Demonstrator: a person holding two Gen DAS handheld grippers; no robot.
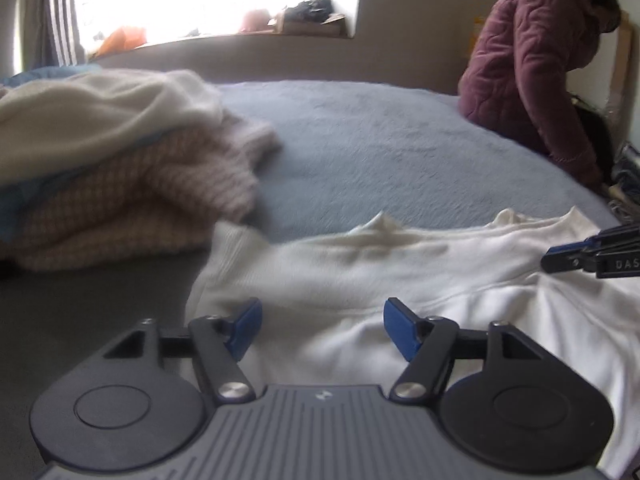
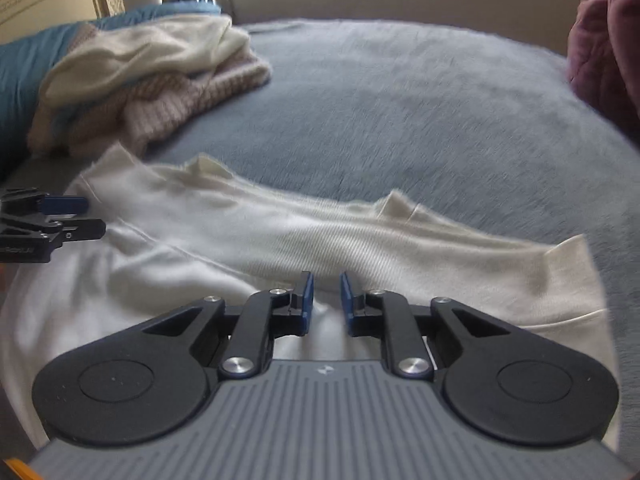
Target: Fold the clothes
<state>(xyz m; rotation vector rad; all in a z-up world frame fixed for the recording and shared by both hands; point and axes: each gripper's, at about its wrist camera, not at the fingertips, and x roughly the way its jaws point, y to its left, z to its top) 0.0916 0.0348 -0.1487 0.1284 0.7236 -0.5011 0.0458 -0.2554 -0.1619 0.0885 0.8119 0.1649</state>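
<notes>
Claws hover over white garment (image 1: 400,276): left claw (image 1: 322,330) spread wide, right claw (image 2: 326,300) narrowly apart.

A garment (image 2: 280,232) is laid flat across the near part of the bed (image 2: 400,100). A heap of clothes (image 2: 152,80) is set behind it to the left. A person (image 1: 540,72) is positioned at the bed's far right edge, with a window ledge (image 1: 240,40) behind the bed.
</notes>
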